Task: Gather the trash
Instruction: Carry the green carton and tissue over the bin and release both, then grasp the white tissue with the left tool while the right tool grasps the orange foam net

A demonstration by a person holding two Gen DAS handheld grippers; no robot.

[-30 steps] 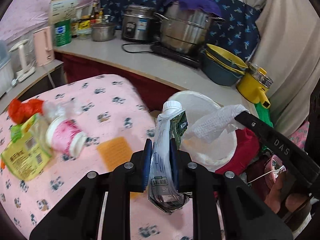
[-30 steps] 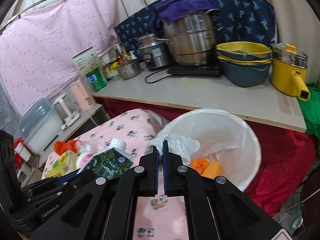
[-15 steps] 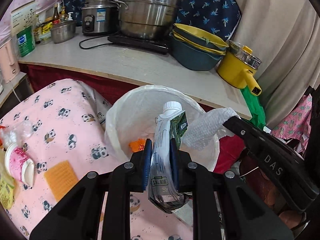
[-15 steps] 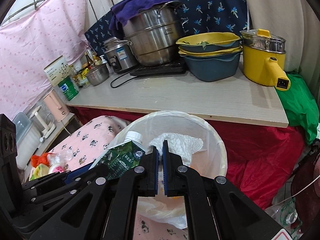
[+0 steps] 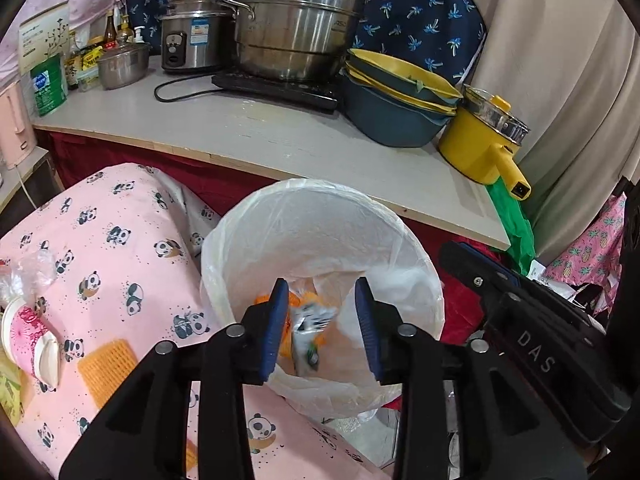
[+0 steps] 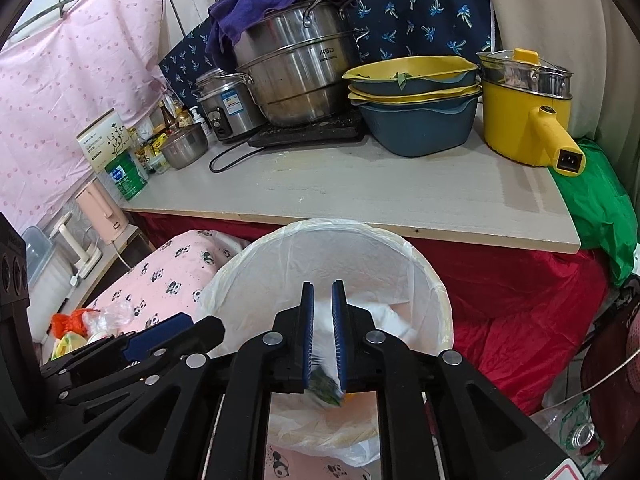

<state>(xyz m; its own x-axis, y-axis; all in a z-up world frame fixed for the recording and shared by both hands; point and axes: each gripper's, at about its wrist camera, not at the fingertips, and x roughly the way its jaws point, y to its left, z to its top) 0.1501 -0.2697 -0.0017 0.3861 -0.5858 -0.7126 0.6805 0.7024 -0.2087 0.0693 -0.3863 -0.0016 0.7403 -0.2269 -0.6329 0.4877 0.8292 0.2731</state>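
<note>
Trash sat in the white-lined bin (image 5: 320, 240) below both grippers: orange scraps (image 5: 288, 320), a blurred green-and-white carton (image 5: 310, 336) and a white paper wad (image 6: 390, 316), the last seen from the right wrist against the liner's far side. The left gripper (image 5: 322, 328) hung over the bin mouth with its blue-padded fingers (image 5: 276, 328) apart and nothing between them; its jaws had just been opening, and the carton lay loose beneath the gap. The right gripper (image 6: 323, 336) hung beside it over the same bin, its fingers (image 6: 307, 336) only a narrow slit apart, also just opening, with no pad pressing on anything; the wad and the blurred carton showed through the slit, down in the bin. The bin stood against the panda-print pink cloth (image 5: 100, 240), in front of the pale bench (image 5: 280, 136). On the cloth, well apart from the bin, lay a pink cup (image 5: 28, 340) on its side, an orange mesh pad (image 5: 106, 372), crumpled clear plastic (image 5: 28, 276) and, in the right view, a red-orange bag (image 6: 66, 322). The bench carried a steel pot (image 5: 296, 36), a rice cooker (image 5: 192, 34), stacked yellow and blue basins (image 5: 396, 104) and a yellow pot (image 5: 480, 144).
</note>
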